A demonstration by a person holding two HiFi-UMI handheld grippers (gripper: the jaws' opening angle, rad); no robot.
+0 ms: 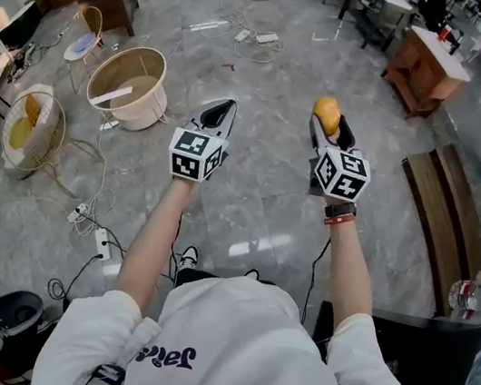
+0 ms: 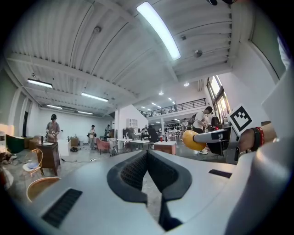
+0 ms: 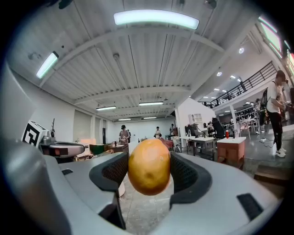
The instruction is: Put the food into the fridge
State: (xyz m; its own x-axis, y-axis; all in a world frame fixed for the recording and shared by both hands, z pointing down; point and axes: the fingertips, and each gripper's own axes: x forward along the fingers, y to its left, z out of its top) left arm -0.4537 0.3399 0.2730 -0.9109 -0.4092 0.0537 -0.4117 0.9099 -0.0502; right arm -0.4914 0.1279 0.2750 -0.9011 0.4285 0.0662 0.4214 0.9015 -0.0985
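- The fruit (image 3: 149,166), yellow-orange, smooth and egg-shaped, sits upright between the two dark ribbed pads of the right tool (image 1: 330,129), in the air above the floor (image 1: 261,205).
- The right tool is spread wide and clamped on the fruit: both pads press its sides, and it bulges past them above and below.
- From the head view, the fruit is at about 1 o'clock from the person, at the far tip of the right tool, which is held level with arm outstretched.
- The left tool (image 2: 147,166) is held level beside it, at the fruit's 9 o'clock and apart from it; its jaws are closed tip to tip with nothing between them.
- Each tool carries a marker cube (image 1: 196,153) near the wrist.
- A round pale tub (image 1: 130,85) stands on the floor at 10 o'clock from the left tool.
- A wicker chair (image 1: 33,127) with yellow cushions is at its 9 o'clock.
- A long bench (image 1: 445,209) lies at 3 o'clock from the right tool.
- A wooden table (image 1: 425,72) stands at its 1 o'clock.
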